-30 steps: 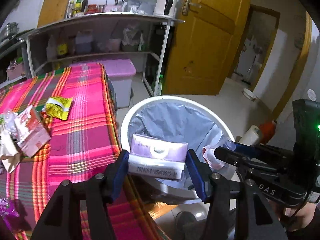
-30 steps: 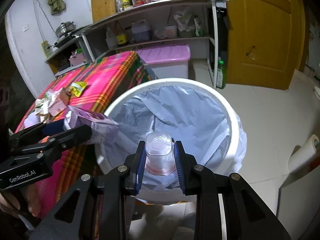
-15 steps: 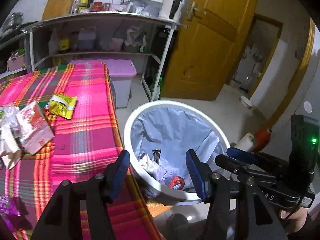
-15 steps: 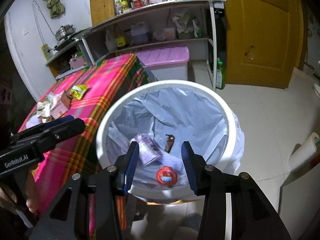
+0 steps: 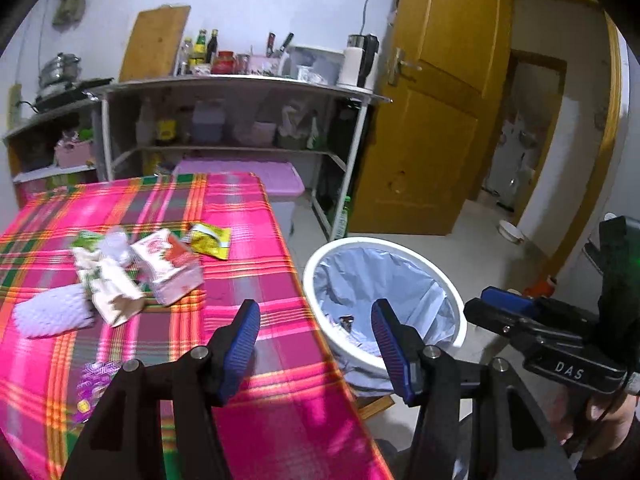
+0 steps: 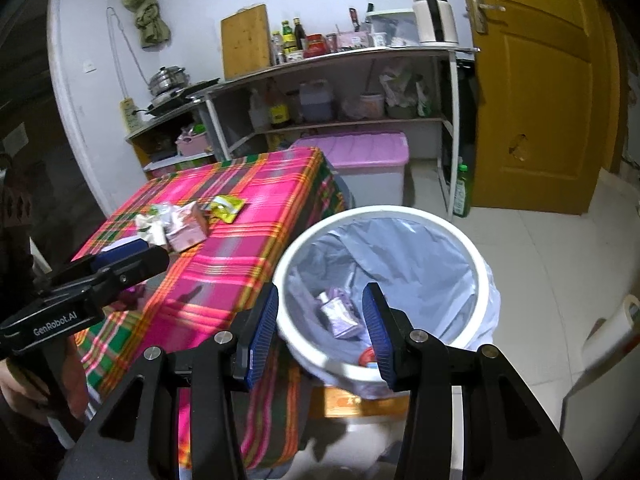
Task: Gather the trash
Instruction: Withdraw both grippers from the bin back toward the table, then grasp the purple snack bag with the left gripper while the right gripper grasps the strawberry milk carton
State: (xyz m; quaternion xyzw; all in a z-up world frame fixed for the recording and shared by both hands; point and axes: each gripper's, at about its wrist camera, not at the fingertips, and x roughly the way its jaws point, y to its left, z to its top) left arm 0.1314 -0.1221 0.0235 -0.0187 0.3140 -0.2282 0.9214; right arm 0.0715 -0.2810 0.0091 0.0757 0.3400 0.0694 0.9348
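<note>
A white bin [image 5: 400,246] [image 6: 304,232] with a grey liner stands on the floor at the table's corner. In it lie a purple carton [image 6: 340,314] and a red-lidded cup [image 6: 366,356]. My left gripper [image 5: 315,312] hangs open and empty above the table edge beside the bin. My right gripper [image 6: 321,296] is open and empty over the bin's near rim. On the pink plaid tablecloth [image 5: 240,208] lie a yellow packet [image 5: 210,240], a pink carton [image 5: 172,268], crumpled wrappers [image 5: 108,280], a white foam sleeve [image 5: 52,314] and a purple wrapper [image 5: 94,380].
Behind the table a metal shelf rack [image 5: 240,88] holds bottles and a kettle, with a pink-lidded storage box [image 6: 360,152] under it. A yellow door [image 6: 532,100] is at the right. A green bottle [image 6: 462,192] and a paper roll [image 6: 616,328] are on the tiled floor.
Both grippers let go: the purple carton and the clear cup dropped into the bin. Both then rose and drew back, and the left view swung toward the table.
</note>
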